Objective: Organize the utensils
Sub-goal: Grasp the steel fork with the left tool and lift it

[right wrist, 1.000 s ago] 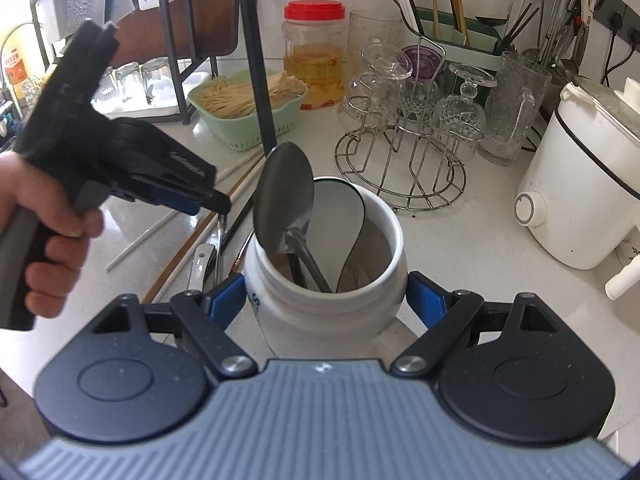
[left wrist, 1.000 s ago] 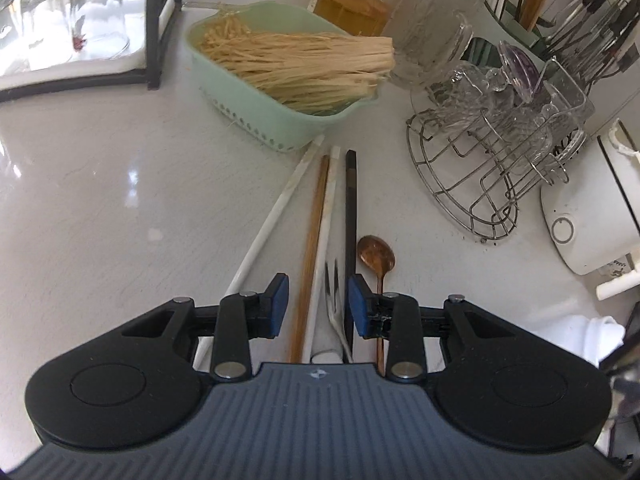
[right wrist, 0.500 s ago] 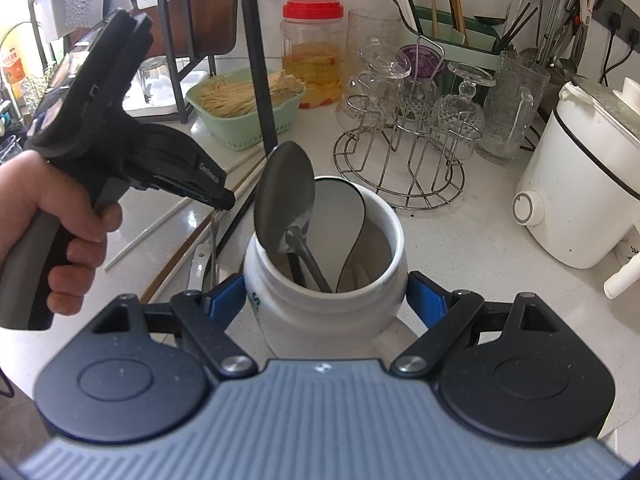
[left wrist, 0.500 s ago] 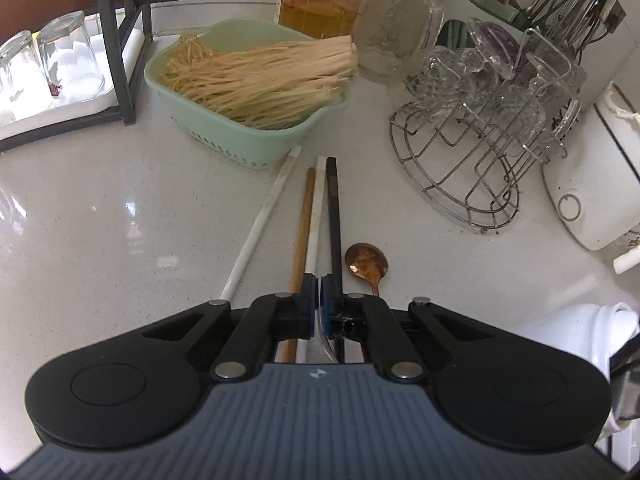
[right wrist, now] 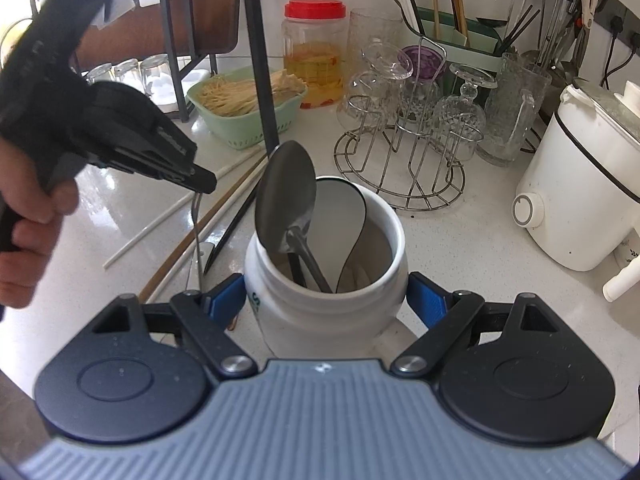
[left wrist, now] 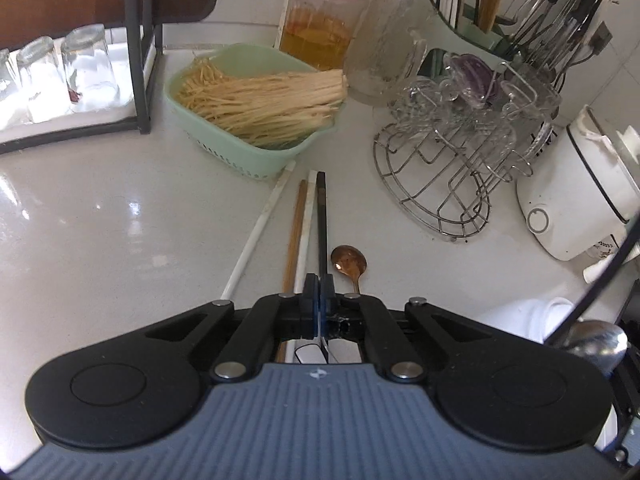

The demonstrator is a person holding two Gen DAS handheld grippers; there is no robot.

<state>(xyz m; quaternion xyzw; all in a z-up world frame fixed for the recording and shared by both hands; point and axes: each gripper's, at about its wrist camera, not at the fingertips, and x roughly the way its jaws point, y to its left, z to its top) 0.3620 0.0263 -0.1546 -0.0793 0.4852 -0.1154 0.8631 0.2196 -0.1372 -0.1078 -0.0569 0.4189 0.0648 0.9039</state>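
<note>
My left gripper is shut on a metal fork, which hangs tines-up, handle-down from its tip above the counter; the gripper also shows in the right wrist view. Below it on the counter lie several chopsticks: a white one, a brown one, a black one, and a copper spoon. My right gripper is closed around a white ceramic jar that holds a large metal spoon, a white ladle and a black chopstick.
A green basket of dry noodles stands behind the chopsticks. A wire rack of glasses, a red-lidded jar, a white cooker, a utensil drainer and a black shelf of upturned glasses ring the counter.
My left gripper closed on the fork lying among the chopsticks and lifted it off the counter. The right gripper and jar stayed still.
</note>
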